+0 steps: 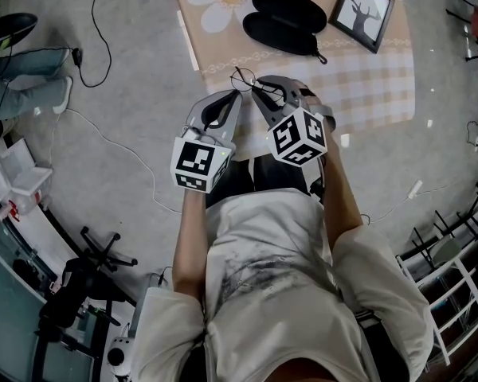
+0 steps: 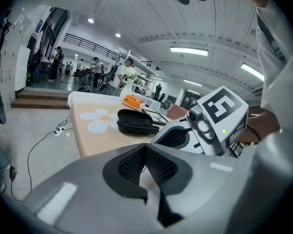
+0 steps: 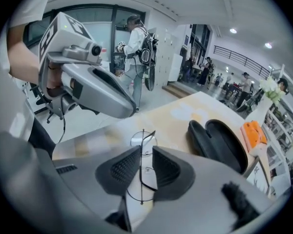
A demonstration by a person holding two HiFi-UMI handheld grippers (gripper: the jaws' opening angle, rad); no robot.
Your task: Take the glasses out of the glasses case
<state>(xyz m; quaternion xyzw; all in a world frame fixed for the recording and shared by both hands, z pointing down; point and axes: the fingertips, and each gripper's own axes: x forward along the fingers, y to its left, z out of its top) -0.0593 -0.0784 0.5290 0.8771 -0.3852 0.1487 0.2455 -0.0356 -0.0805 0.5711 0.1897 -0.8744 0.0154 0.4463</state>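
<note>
Beige cloth with a white daisy print and a checked border covered the surface (image 1: pixel 366 86), which stood on a grey floor. At its near edge, the right hand-held gripper (image 3: pixel 146 150) had its jaws closed to a narrow gap on the wire-framed glasses (image 3: pixel 142 143). The thin frame ran upright between the pads, with one lens showing above the jaw tips. The left hand-held gripper (image 2: pixel 145 150) sat just beside it, its jaws pressed together at the tips; whether they pinched any part of the frame could not be told. Farther back on the cloth, apart from the glasses, the black glasses case (image 1: pixel 285 21) lay open. A framed deer silhouette picture (image 1: pixel 362 12) rested just to its right.
</note>
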